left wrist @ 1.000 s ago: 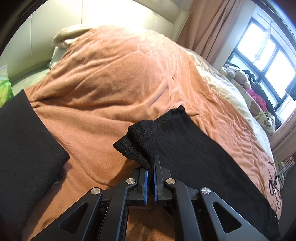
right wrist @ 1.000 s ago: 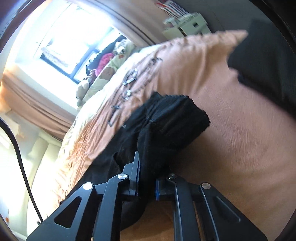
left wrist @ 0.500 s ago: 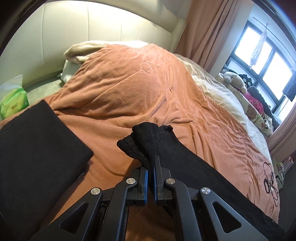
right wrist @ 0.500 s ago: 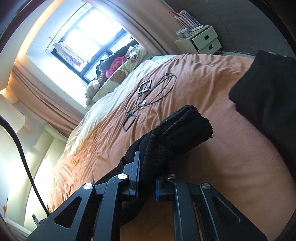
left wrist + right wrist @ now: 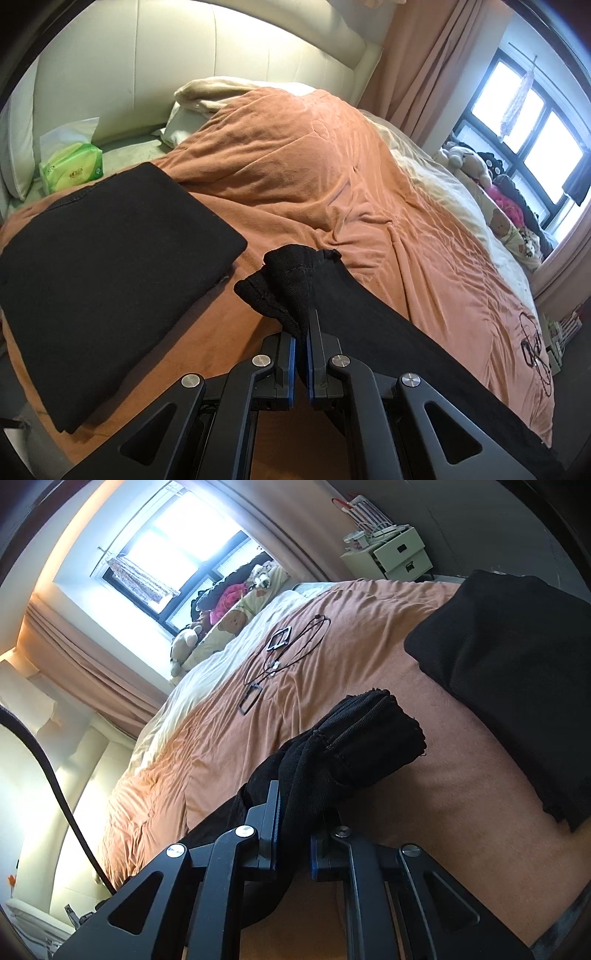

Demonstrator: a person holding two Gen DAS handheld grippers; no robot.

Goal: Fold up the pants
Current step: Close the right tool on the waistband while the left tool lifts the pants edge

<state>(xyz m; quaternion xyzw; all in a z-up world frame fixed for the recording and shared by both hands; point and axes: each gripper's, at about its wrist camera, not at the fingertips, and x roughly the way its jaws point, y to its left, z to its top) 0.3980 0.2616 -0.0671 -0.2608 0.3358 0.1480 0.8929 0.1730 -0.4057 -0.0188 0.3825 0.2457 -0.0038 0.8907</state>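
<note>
We hold the black pants (image 5: 369,317) in both tools: our left gripper (image 5: 302,332) is clamped on a bunched edge at lower centre of its frame, the cloth trailing to the lower right over the orange blanket (image 5: 314,177). Our right gripper (image 5: 295,812) pinches another thick bunch. A folded black garment (image 5: 99,266) lies at left.

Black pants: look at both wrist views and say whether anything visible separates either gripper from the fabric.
Nothing visible does. The left gripper is shut on a bunched edge of the black pants, and the right gripper is shut on another bunched end. The folded black garment lies to the side on the orange blanket, apart from both.
</note>
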